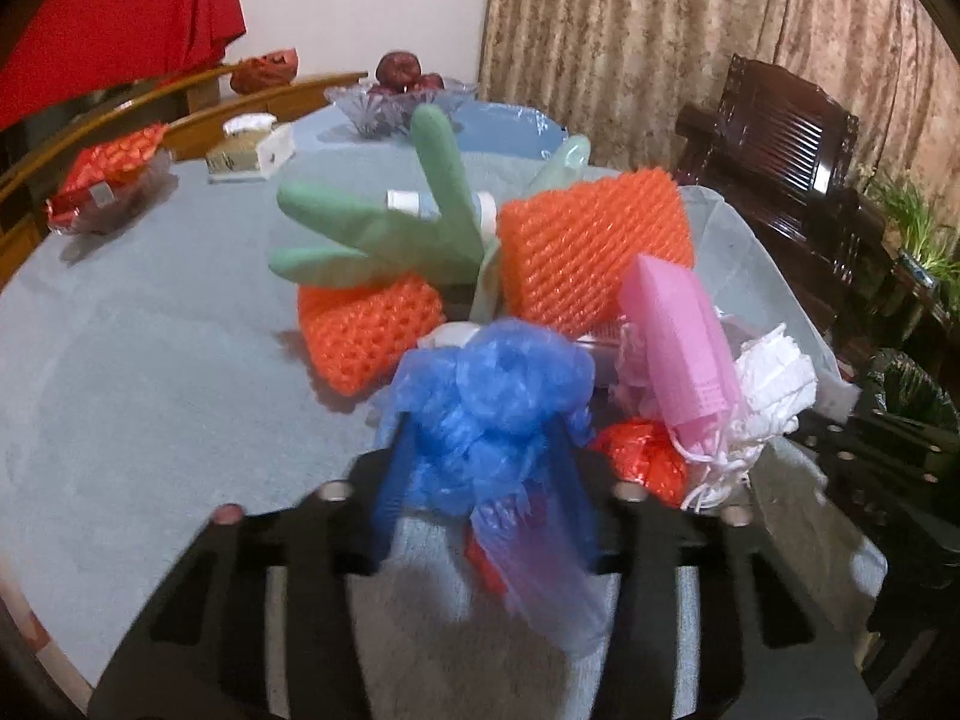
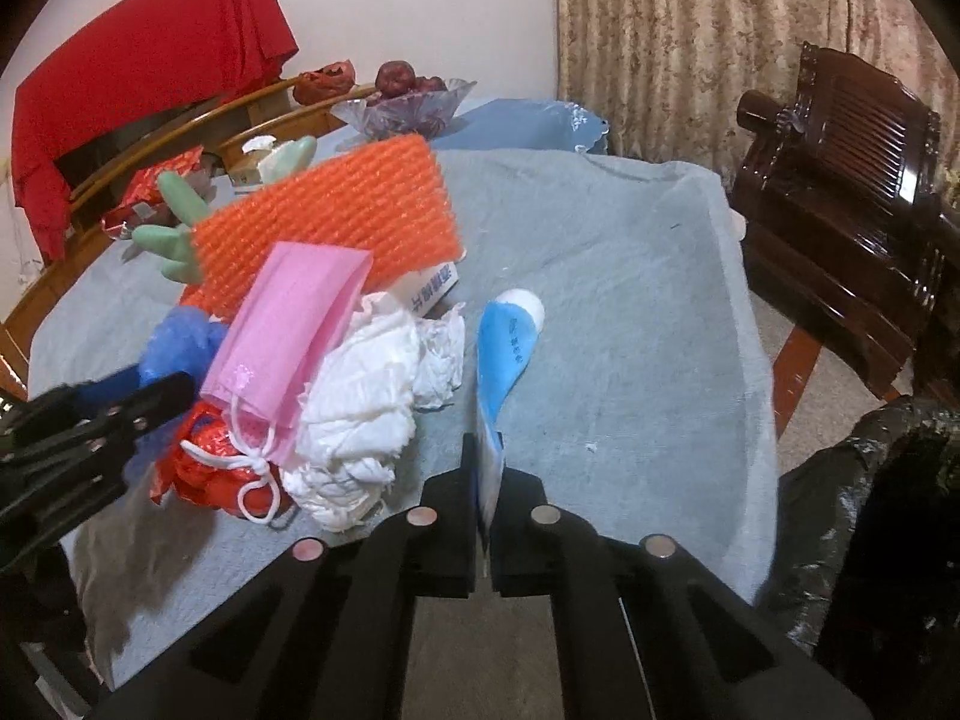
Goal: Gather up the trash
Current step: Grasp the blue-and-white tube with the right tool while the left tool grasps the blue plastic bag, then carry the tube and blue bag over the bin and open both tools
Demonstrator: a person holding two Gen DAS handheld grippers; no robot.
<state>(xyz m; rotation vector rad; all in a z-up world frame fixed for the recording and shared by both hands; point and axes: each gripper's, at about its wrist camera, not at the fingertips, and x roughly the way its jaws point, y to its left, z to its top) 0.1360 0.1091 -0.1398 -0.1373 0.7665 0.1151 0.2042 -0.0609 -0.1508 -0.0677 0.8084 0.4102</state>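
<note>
A heap of trash lies on the table's light blue cloth [image 2: 630, 300]: two orange foam nets [image 1: 594, 246] [image 1: 369, 330], a green rubber glove [image 1: 408, 228], a pink face mask [image 1: 678, 336], crumpled white tissue [image 1: 774, 372] and a red crumpled wrapper [image 1: 642, 462]. At the heap's near side my left gripper [image 1: 486, 456] is shut on a crumpled blue plastic bag [image 1: 492, 402], which bulges above the fingers and trails below them. To the right of the heap, my right gripper [image 2: 486, 456] is shut on the lower end of a flat blue and white packet [image 2: 507, 348], which stands on edge.
A glass fruit bowl [image 1: 396, 102], a tissue box [image 1: 246, 147] and a dish of red-wrapped items [image 1: 108, 174] sit at the table's far side. A dark wooden chair [image 2: 840, 180] stands to the right. A bin lined with a black bag [image 2: 870, 510] is beside the table's right edge.
</note>
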